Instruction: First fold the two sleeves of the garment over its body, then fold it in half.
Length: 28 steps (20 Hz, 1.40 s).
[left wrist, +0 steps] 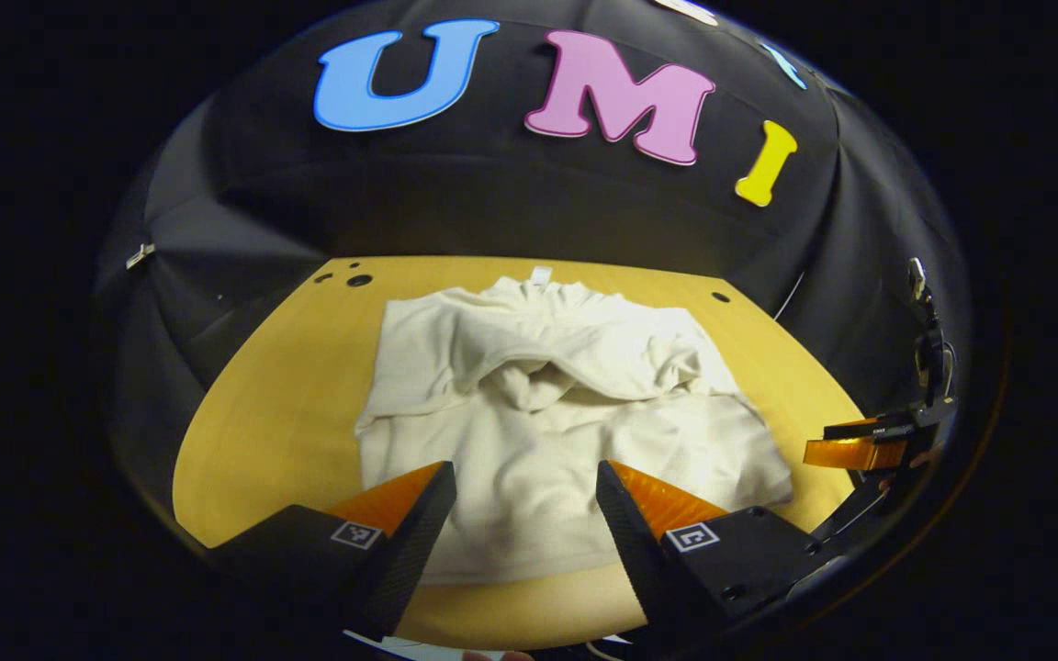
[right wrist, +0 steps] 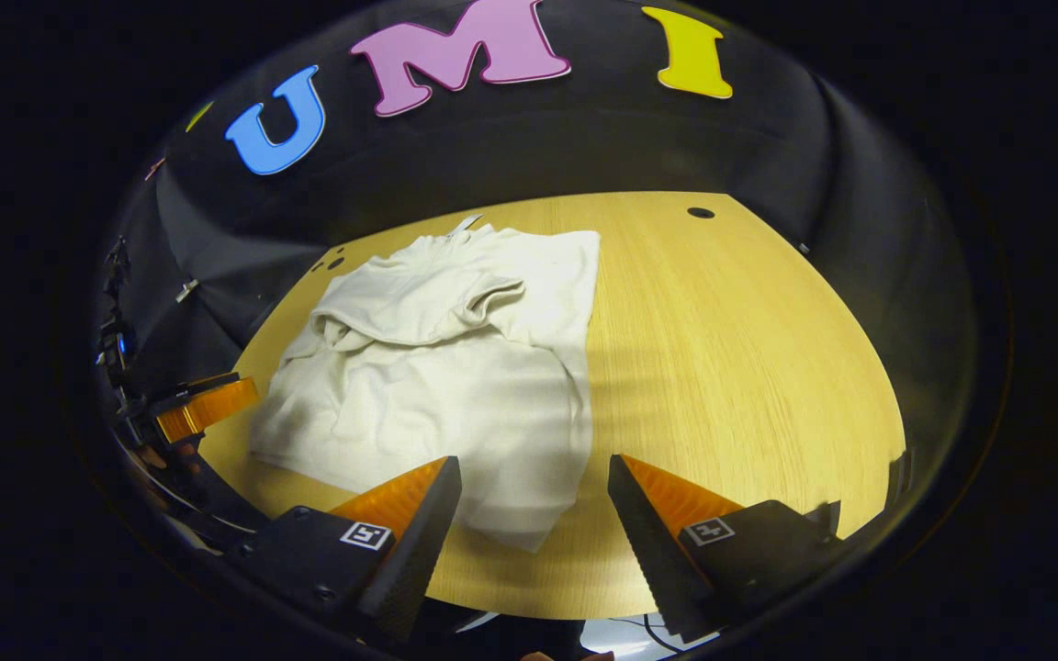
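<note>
Garment [left wrist: 547, 431] flat on table [left wrist: 281, 404], sleeves folded over body; left tool [left wrist: 526, 491], right tool [right wrist: 534, 485] both apart, above near hem.

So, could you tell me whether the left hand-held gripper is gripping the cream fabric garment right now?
No, the left hand-held gripper is open above the cream fabric garment, its fingers apart with nothing pinched between them.

Light wood table [left wrist: 281, 404], round-edged, a few dark holes [left wrist: 359, 280] near its far corners. Black cloth wall [left wrist: 492, 202] behind it.
</note>
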Tool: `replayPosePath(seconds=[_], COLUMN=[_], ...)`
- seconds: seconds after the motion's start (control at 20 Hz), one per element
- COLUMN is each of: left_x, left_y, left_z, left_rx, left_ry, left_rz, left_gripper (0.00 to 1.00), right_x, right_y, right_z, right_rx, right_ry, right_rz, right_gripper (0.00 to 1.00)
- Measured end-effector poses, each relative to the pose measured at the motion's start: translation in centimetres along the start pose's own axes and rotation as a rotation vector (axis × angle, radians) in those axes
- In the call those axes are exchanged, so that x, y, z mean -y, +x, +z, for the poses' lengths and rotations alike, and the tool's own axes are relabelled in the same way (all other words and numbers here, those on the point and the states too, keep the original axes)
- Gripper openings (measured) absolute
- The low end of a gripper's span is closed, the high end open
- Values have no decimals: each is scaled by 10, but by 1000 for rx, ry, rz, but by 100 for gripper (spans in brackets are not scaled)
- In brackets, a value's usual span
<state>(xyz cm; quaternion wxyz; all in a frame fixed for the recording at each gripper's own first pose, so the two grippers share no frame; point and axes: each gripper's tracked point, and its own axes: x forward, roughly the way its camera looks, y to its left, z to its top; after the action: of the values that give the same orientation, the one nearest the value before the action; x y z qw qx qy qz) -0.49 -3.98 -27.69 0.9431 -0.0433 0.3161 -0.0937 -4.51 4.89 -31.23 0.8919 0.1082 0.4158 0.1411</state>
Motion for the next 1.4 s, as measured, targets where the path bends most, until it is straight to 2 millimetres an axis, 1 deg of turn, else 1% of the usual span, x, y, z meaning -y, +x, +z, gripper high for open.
replayPosePath(seconds=[0.15,0.2,0.25,0.3,0.45,0.55,0.7,0.75,0.8,0.85,0.9,0.95,1.0,1.05,1.1,1.15,1.2,1.25,1.3,1.4], left_x=[-30,-38,-44,-50,-65,-74,-79,-79,-79,-78,-77,-69,-60,-53,-51,-50,-48,-47,-49,-54], left_y=[2,4,6,11,20,27,35,35,38,37,36,40,42,43,44,43,40,35,32,26], left_z=[-23,-31,-40,-48,-62,-70,-78,-80,-81,-82,-83,-81,-81,-81,-80,-80,-78,-79,-76,-69], left_rx=[-40,-57,-76,-95,-138,-166,-201,-212,-209,-213,-207,-213,-208,-218,-226,-242,-256,-278,-292,-310], left_ry=[-4,-9,-15,-21,-59,-45,-11,-8,-13,-32,-32,-1,40,73,96,113,109,80,46,7], left_rz=[62,75,86,101,129,154,173,173,172,168,167,120,69,50,46,36,21,6,-9,-30], left_gripper=[96,92,96,96,96,96,96,96,99,99,93,94,70,47,24,19,11,8,6,6], right_x=[1,2,2,3,4,4,2,3,1,-1,-1,-4,-10,-22,-30,-33,-32,-29,-29,-28], right_y=[9,11,14,17,34,41,54,56,58,60,62,61,63,64,62,61,59,56,53,43], right_z=[-18,-22,-25,-28,-28,-29,-34,-37,-33,-35,-34,-36,-34,-36,-40,-42,-44,-44,-40,-28], right_rx=[-38,-49,-60,-71,-77,-90,-112,-118,-95,-102,-93,-97,-98,-104,-128,-154,-171,-180,-180,-169], right_ry=[7,20,30,33,13,-17,-59,-84,-111,-124,-126,-121,-131,-146,-151,-170,-192,-210,-215,-186], right_rz=[-25,-30,-35,-44,-65,-73,-85,-93,-89,-85,-81,-72,-46,16,43,60,72,68,75,106], right_gripper=[99,99,99,99,99,99,99,99,99,99,99,98,92,71,43,16,11,11,11,11])
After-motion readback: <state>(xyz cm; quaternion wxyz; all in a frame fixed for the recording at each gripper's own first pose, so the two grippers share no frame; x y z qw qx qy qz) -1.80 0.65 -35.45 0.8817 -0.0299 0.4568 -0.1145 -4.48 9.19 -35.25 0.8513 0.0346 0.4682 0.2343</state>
